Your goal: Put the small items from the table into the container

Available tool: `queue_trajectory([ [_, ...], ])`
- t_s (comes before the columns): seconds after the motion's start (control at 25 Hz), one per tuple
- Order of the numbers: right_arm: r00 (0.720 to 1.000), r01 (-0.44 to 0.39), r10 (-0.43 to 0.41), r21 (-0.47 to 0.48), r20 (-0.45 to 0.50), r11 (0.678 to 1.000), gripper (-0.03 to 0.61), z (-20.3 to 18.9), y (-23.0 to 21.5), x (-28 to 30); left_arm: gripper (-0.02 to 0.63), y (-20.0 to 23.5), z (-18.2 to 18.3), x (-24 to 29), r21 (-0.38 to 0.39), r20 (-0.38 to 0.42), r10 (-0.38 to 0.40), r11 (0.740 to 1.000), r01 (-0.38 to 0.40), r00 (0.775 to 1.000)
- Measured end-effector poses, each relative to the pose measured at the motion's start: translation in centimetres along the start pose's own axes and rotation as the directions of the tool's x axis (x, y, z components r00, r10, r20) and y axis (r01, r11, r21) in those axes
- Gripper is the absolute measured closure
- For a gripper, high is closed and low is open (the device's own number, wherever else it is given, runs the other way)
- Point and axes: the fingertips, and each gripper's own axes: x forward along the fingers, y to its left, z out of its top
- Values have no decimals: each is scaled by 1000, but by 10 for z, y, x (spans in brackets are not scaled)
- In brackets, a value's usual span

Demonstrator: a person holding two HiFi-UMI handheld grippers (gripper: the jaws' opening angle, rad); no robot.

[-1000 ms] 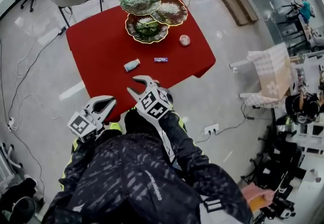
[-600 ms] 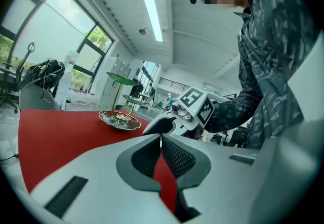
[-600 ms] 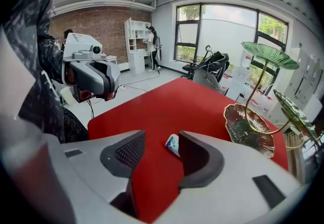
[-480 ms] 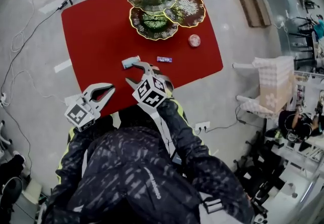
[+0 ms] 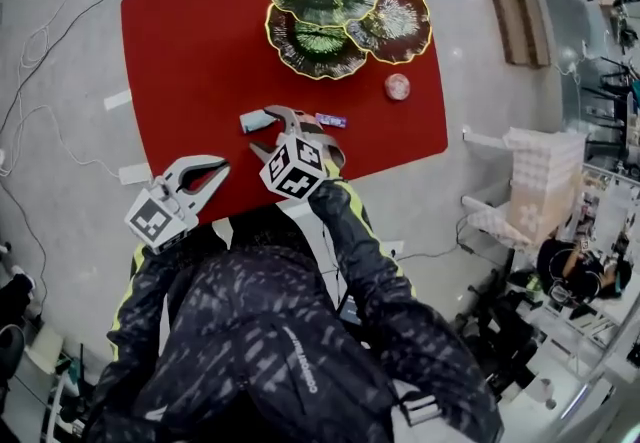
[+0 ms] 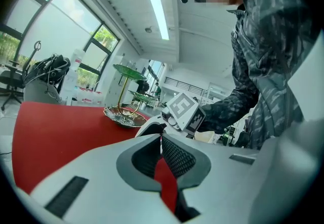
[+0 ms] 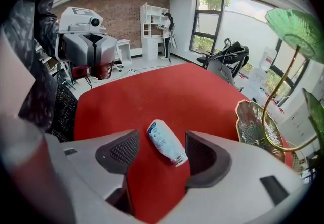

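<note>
A small white and blue bottle (image 5: pixel 256 120) (image 7: pixel 166 142) lies on its side on the red table (image 5: pixel 190 51). My right gripper (image 5: pixel 272 130) (image 7: pixel 161 146) points steeply down over it. Its jaws are opening, the bottle lies between them, and neither pad touches it. A purple wrapped sweet (image 5: pixel 331 120) and a round pink item (image 5: pixel 397 86) lie further right. The green leaf-shaped tiered dish stand (image 5: pixel 316 43) (image 7: pixel 254 123) (image 6: pixel 120 116) stands at the table's far side. My left gripper (image 5: pixel 221 172) (image 6: pixel 161 137) hovers at the table's near edge, shut and empty.
The table (image 7: pixel 167 91) stands on a pale floor with cables (image 5: pixel 40 121). A white chair (image 5: pixel 535 176) stands off to the right. The stand's gold stem (image 7: pixel 288 76) rises to an upper green dish (image 7: pixel 296 20) close on the right of my right gripper.
Both grippers have come forward and down toward the table. The right one now stands over the bottle with its jaws wider apart. The left one stays shut.
</note>
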Motion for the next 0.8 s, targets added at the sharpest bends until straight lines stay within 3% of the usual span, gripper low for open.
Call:
queue_trajectory([
  [0.8,982,-142,123,-139,-141,980,299,-24,-12,39,601,14,-5,3,-51,-33,93,994,-95,995],
])
